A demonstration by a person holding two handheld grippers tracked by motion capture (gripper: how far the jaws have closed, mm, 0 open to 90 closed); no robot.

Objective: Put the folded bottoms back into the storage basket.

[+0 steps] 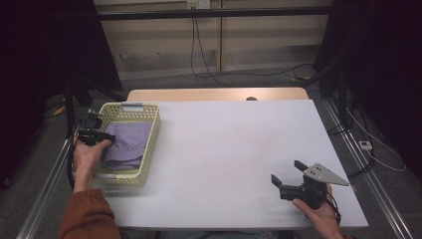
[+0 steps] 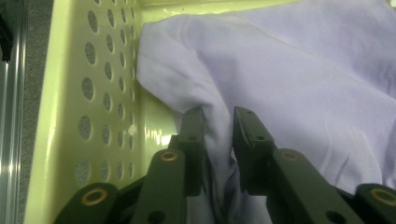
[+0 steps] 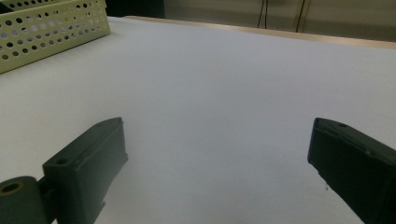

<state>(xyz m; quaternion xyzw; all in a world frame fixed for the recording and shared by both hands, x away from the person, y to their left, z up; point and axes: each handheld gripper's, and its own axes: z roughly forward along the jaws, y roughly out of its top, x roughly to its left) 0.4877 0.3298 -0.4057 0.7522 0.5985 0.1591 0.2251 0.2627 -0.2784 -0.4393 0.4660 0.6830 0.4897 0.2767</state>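
A pale yellow perforated basket (image 1: 151, 137) stands at the table's left edge with a lilac cloth (image 1: 128, 142) folded inside it. My left gripper (image 1: 94, 135) reaches into the basket from its left side. In the left gripper view the basket wall (image 2: 70, 116) runs beside the cloth (image 2: 303, 70), and a raised fold of the cloth stands between the jaws of my left gripper (image 2: 219, 114), which are slightly apart and not pinching it. My right gripper (image 1: 286, 171) rests near the table's front right corner, open wide with nothing between its fingers (image 3: 217, 130).
The white table top (image 1: 224, 144) stretches between the basket and the right gripper. In the right gripper view the basket (image 3: 46, 28) is at the far left. Cables trail on the floor behind and to the right of the table.
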